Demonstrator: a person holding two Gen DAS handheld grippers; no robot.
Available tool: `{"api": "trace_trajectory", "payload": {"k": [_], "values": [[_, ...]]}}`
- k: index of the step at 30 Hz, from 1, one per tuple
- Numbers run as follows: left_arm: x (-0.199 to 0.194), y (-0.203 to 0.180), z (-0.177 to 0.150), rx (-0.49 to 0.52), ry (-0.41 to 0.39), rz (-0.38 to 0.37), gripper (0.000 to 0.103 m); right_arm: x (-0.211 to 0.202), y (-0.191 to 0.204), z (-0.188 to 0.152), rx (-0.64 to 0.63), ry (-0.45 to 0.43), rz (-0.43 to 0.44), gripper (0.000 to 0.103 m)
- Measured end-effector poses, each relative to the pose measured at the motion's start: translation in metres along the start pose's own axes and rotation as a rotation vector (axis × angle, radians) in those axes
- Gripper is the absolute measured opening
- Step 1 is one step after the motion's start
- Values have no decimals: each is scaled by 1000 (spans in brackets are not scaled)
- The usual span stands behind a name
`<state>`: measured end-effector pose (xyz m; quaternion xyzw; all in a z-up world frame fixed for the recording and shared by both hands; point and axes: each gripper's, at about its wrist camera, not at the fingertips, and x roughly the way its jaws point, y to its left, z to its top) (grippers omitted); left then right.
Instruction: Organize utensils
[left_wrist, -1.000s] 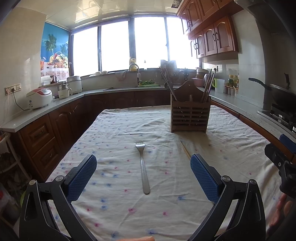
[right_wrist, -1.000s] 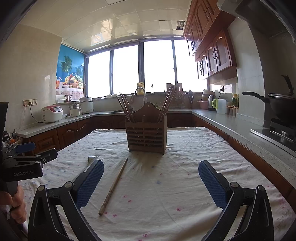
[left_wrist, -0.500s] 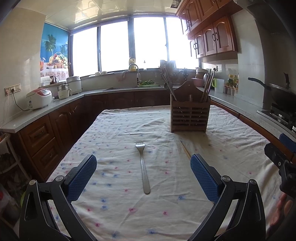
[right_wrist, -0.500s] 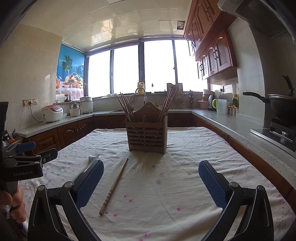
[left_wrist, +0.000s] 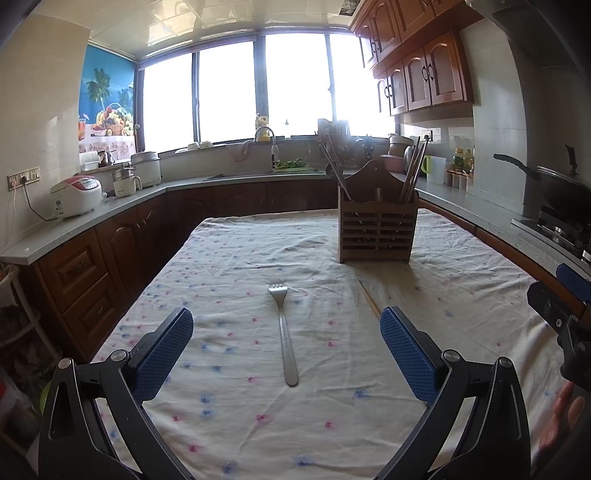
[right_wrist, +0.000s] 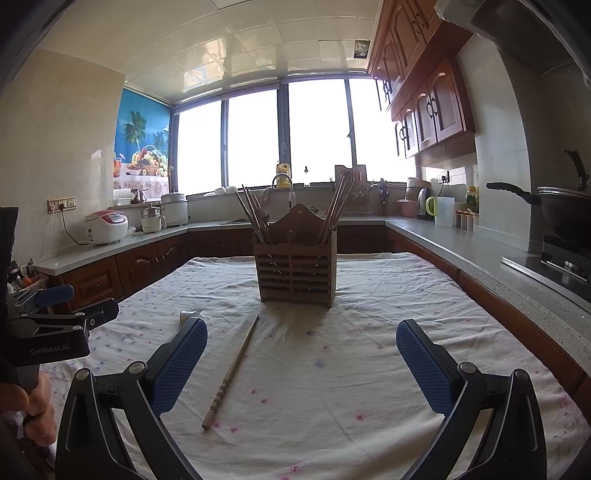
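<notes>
A metal fork (left_wrist: 283, 330) lies on the flowered tablecloth (left_wrist: 229, 406), tines away from me, straight ahead of my open left gripper (left_wrist: 286, 350). A wooden chopstick (right_wrist: 232, 371) lies on the cloth (right_wrist: 332, 406) just inside the left finger of my open right gripper (right_wrist: 301, 360); its far end (left_wrist: 367, 301) shows in the left wrist view. A slatted wooden utensil holder (right_wrist: 295, 264) (left_wrist: 377, 225) stands upright beyond both, with several chopsticks in its outer compartments. Only the fork's tines (right_wrist: 188, 315) peek over the right gripper's left finger.
Kitchen counters (left_wrist: 110, 210) ring the table on three sides. A rice cooker (left_wrist: 77, 195) stands at left, a wok (right_wrist: 561, 206) on the stove at right. A hand (right_wrist: 33, 402) holds the other gripper at the left edge of the right wrist view.
</notes>
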<state>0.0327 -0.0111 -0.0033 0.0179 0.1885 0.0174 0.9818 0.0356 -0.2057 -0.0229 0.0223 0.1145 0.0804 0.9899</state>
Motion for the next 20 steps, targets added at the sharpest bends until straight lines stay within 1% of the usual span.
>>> {"api": "trace_trajectory", "payload": {"k": [14,20], "values": [[3,1,1,-4,10,-14,103,0,2,3,10,8,15,103],[6,5,4,-24,23,-29,103,5,-2,7,16,29,22,103]]}}
